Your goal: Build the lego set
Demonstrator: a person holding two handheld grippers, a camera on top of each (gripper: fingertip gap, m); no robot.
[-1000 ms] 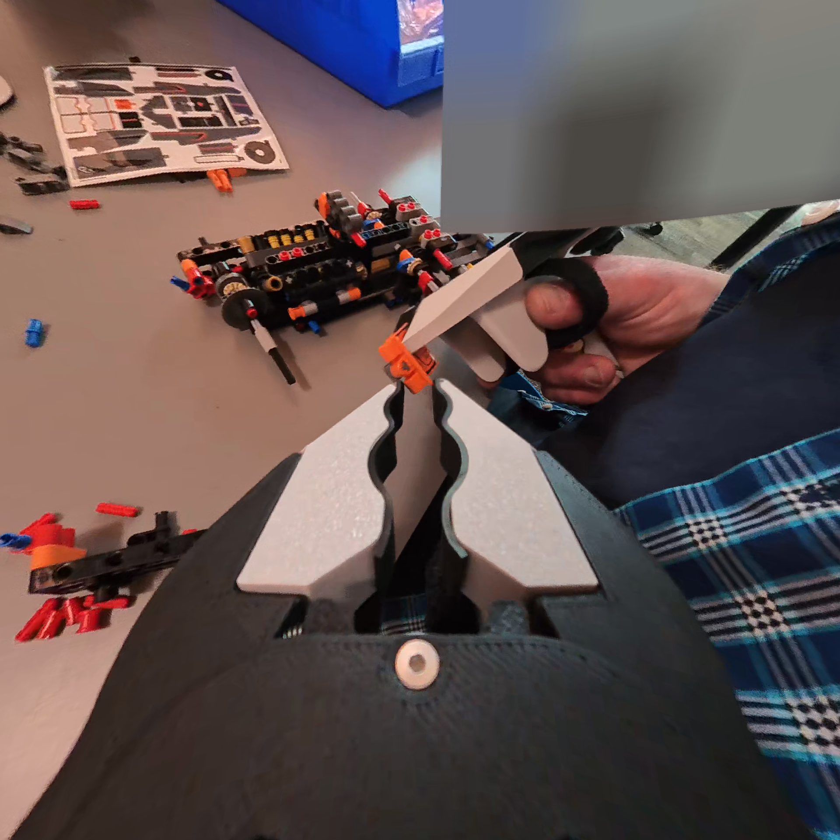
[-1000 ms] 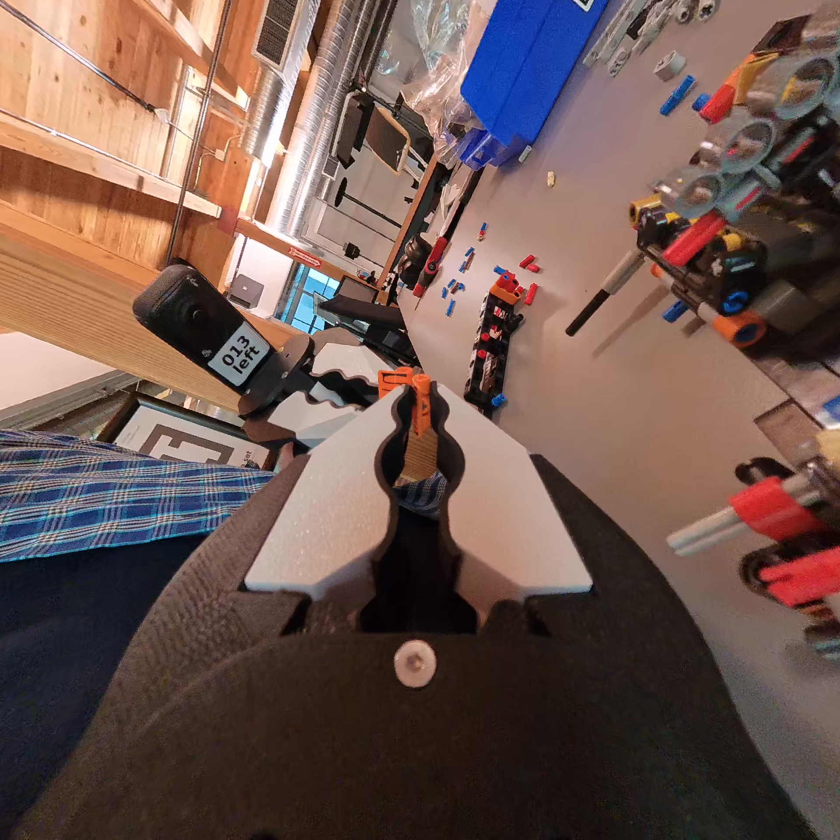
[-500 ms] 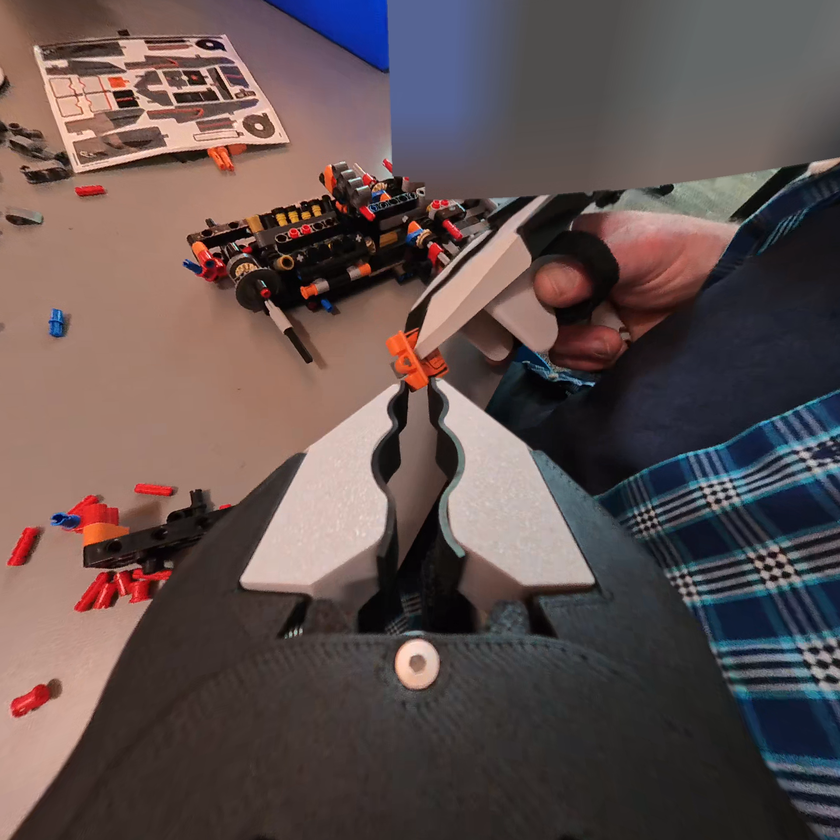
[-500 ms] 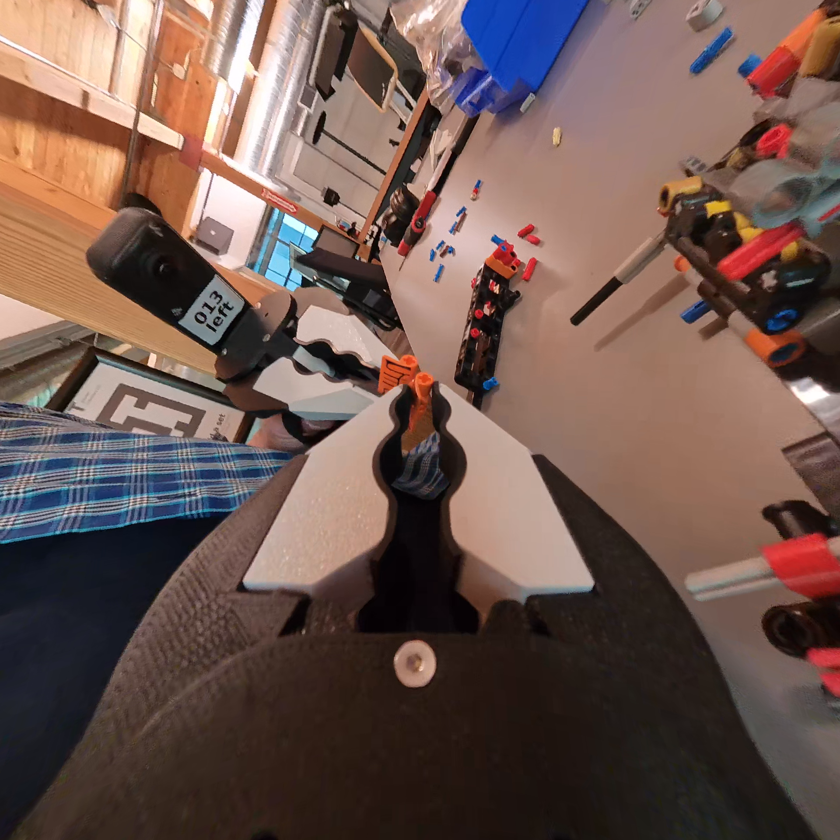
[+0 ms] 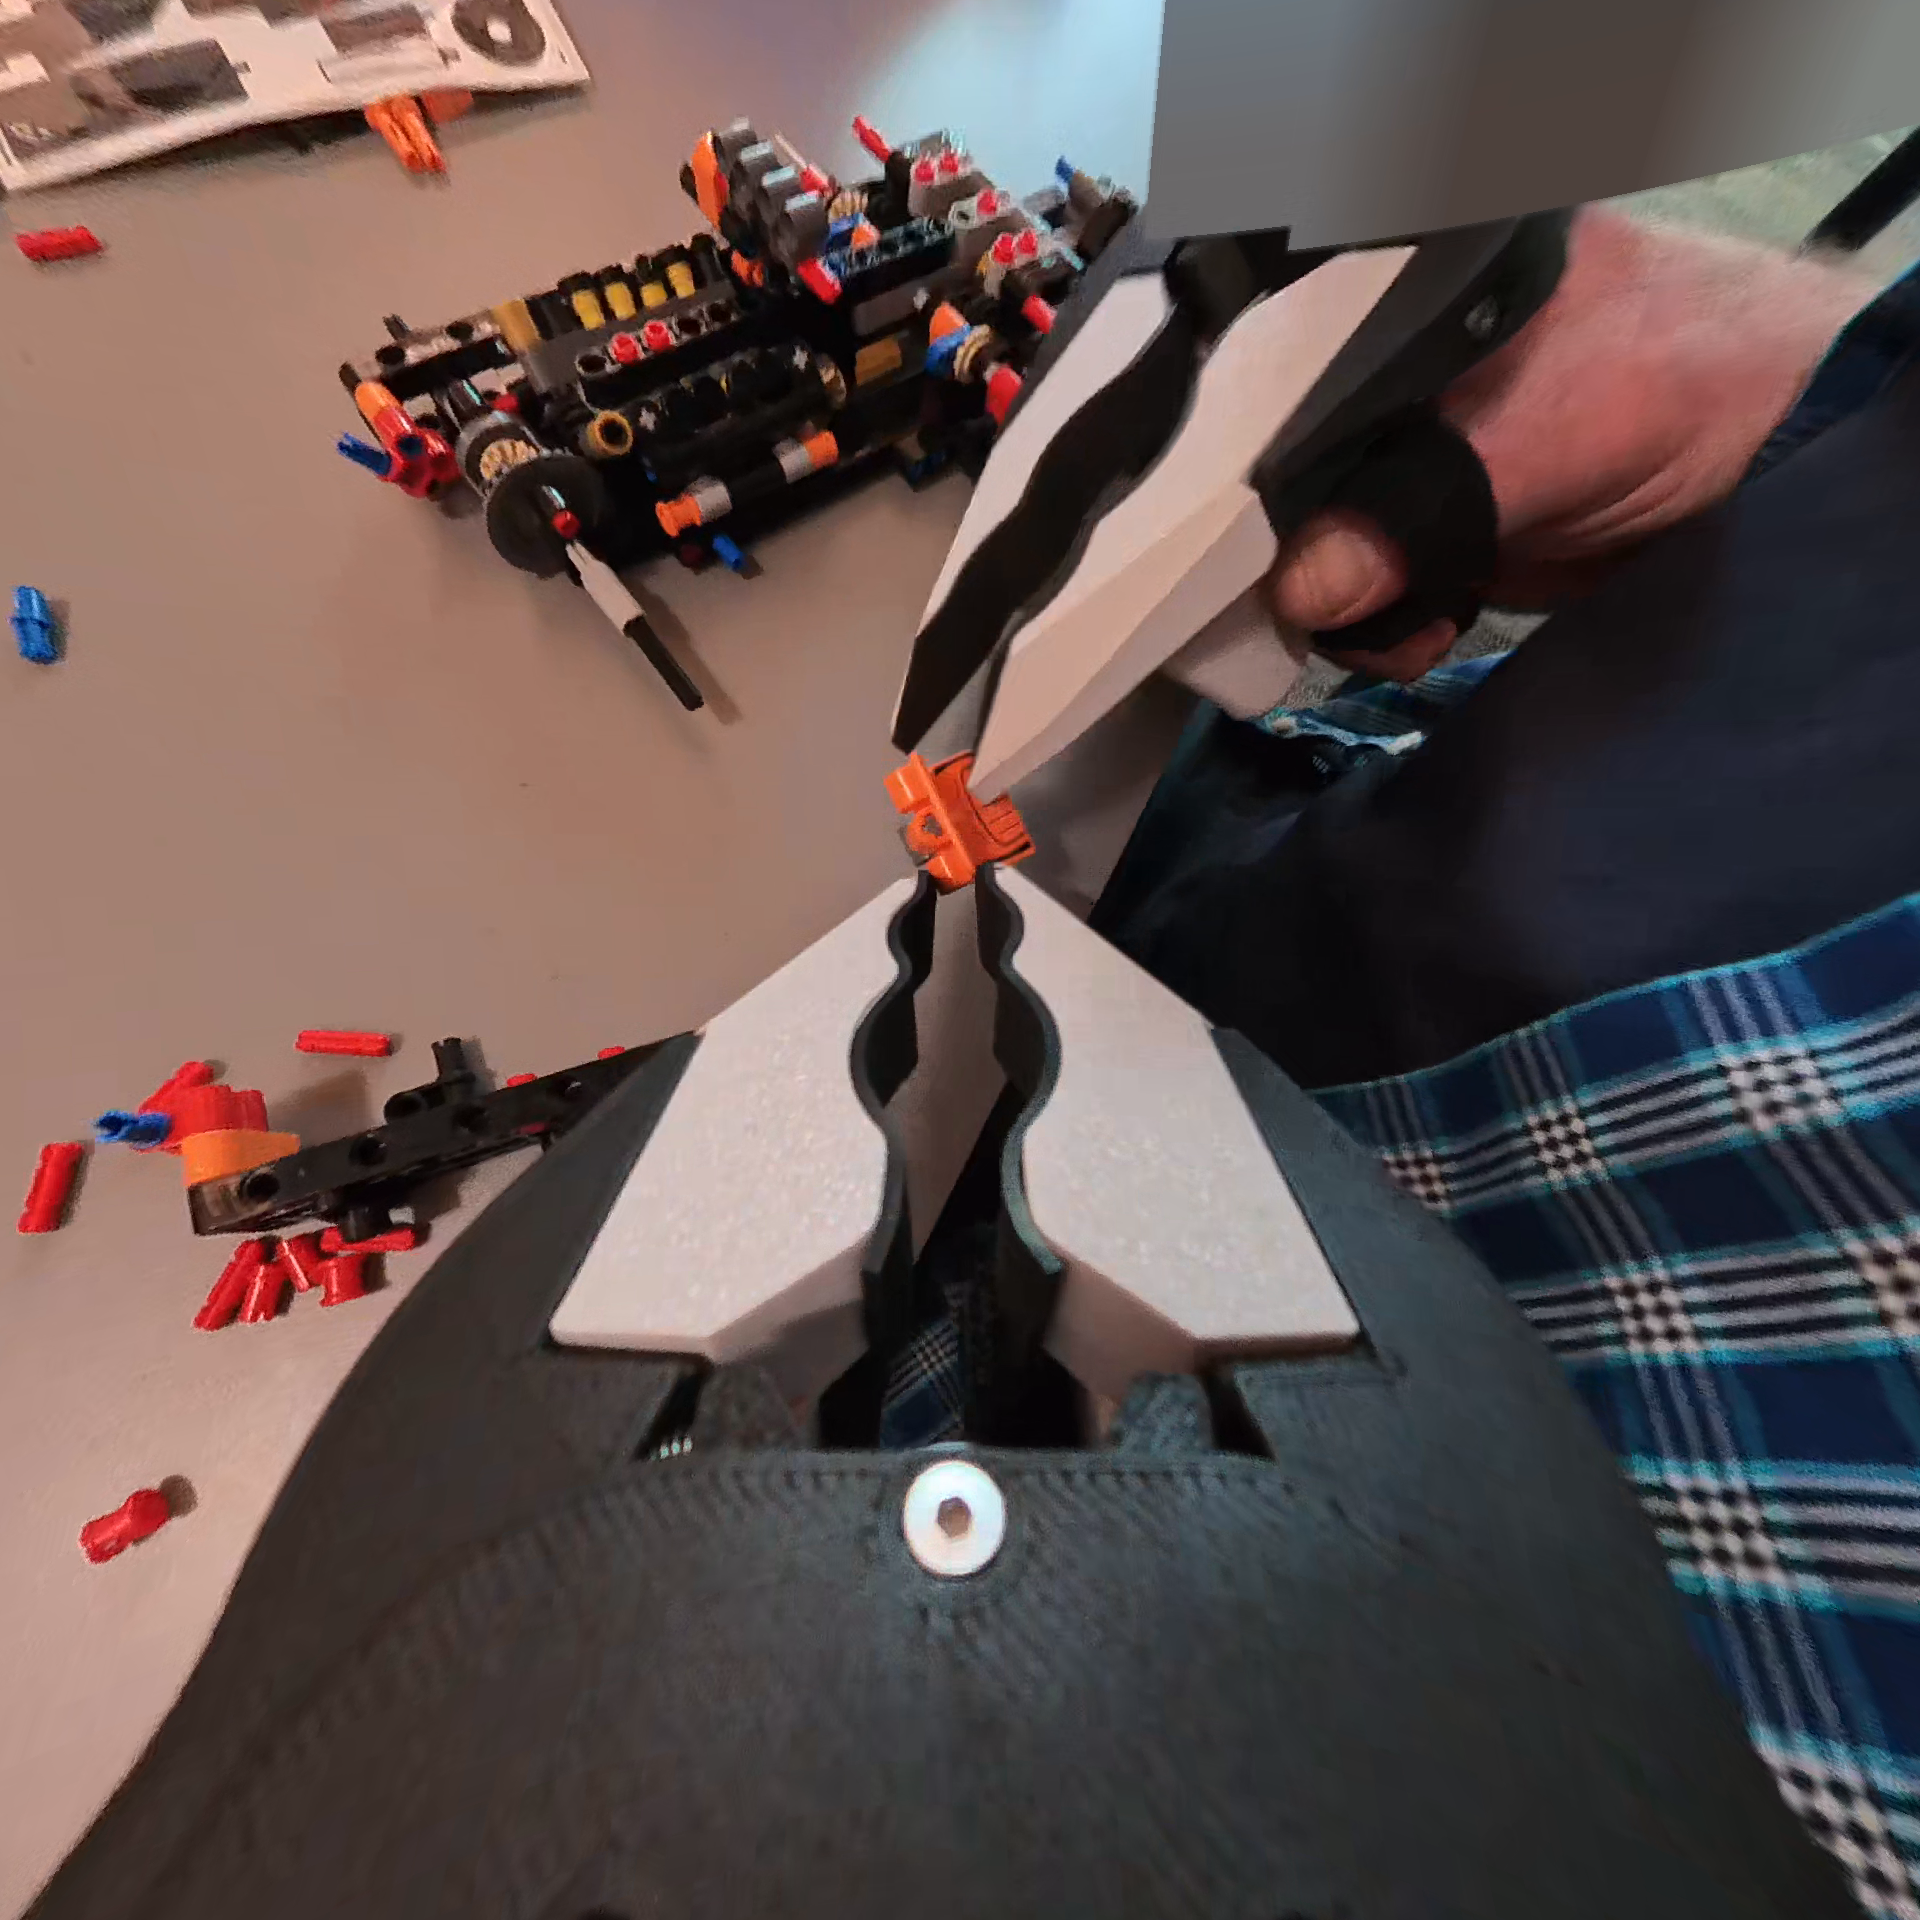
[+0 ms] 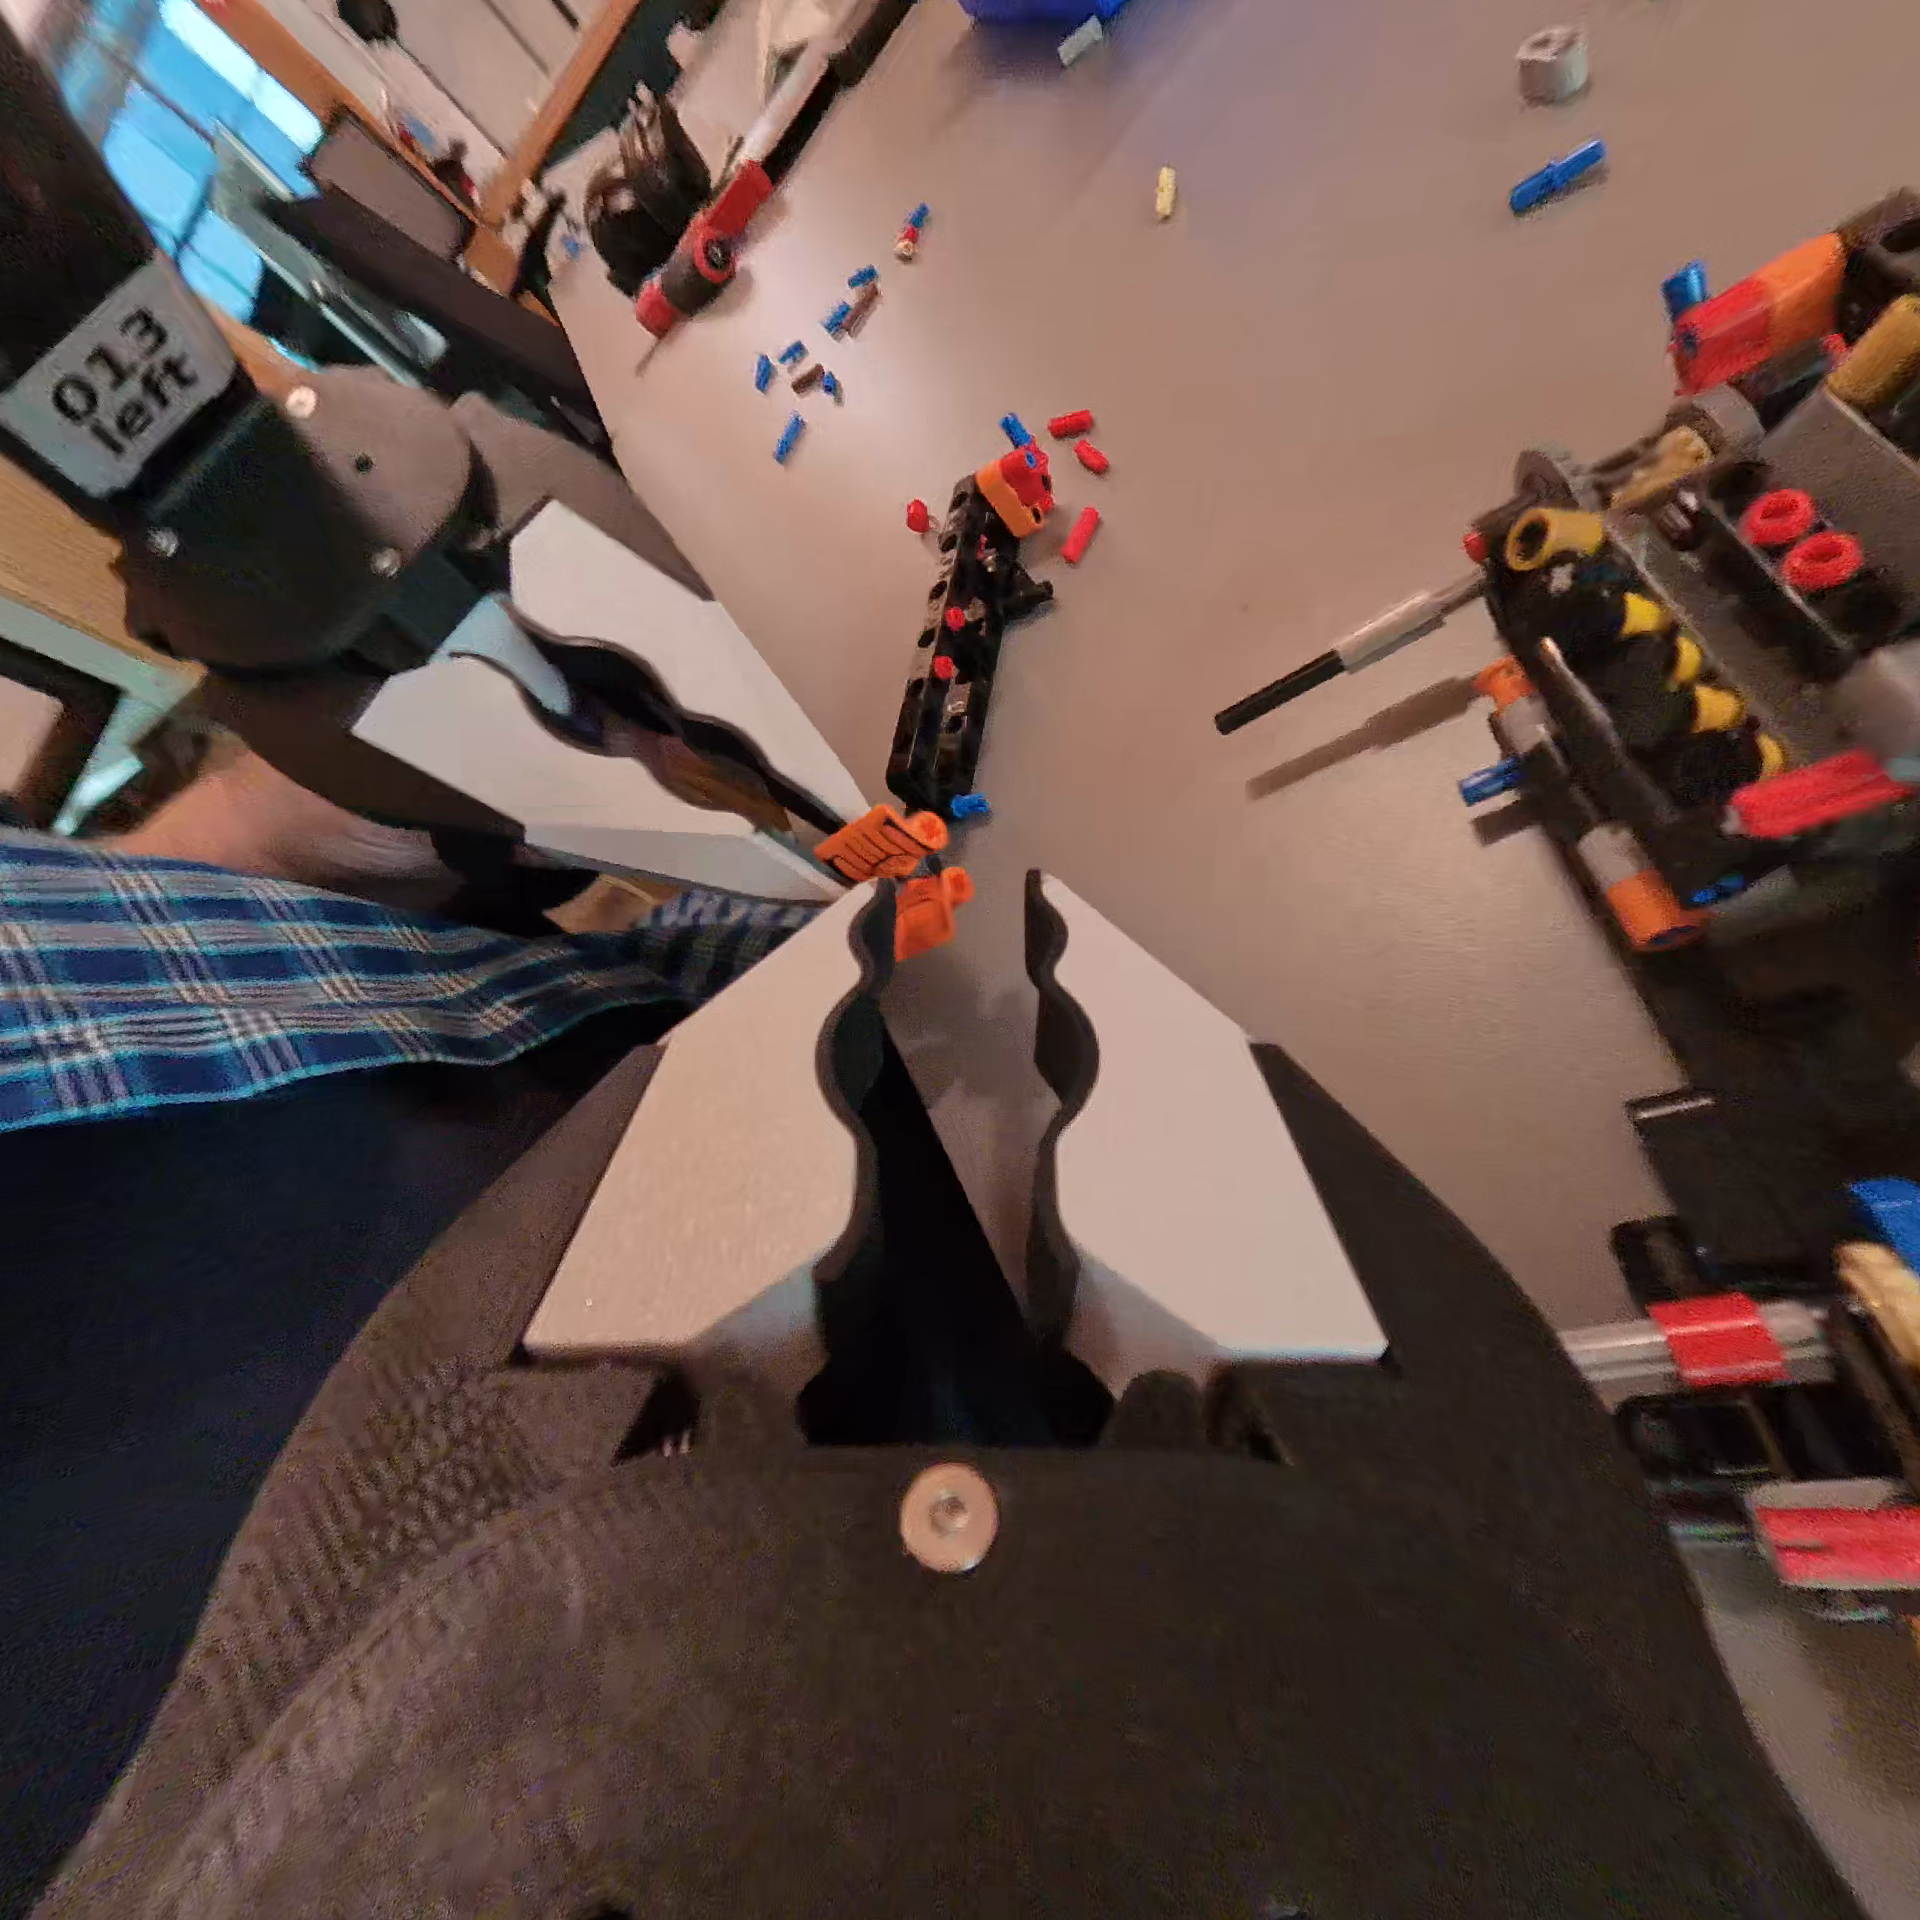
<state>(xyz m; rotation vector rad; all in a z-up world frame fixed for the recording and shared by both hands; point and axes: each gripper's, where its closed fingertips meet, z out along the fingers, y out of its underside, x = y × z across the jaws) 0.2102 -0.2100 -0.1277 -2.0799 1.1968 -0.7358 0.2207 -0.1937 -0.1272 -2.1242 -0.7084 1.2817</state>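
Observation:
A small orange lego assembly (image 5: 956, 821) is held in the air over the table edge, near the person's lap. My left gripper (image 5: 951, 883) is shut on its lower end. It also shows in the right wrist view (image 6: 847, 842), pinching the ribbed orange part (image 6: 883, 840). My right gripper (image 6: 954, 888) is open, with a second orange part (image 6: 928, 912) just inside its left finger. In the left wrist view the right gripper (image 5: 945, 753) comes from above right, tips spread at the assembly's top. The half-built black chassis (image 5: 727, 364) lies on the grey table beyond.
A black beam with orange and red parts (image 5: 395, 1143) lies to the left amid loose red pins (image 5: 281, 1278). A printed sheet (image 5: 260, 62) lies at the far left. The chassis (image 6: 1714, 675) is close on the right gripper's right. A plaid-sleeved arm (image 5: 1662, 1247) fills the right. My two grippers' fingertips are within a few centimetres of each other.
My right gripper has opened from its grip on the orange part. My left gripper keeps its hold. Both views have shifted closer to the table and the chassis.

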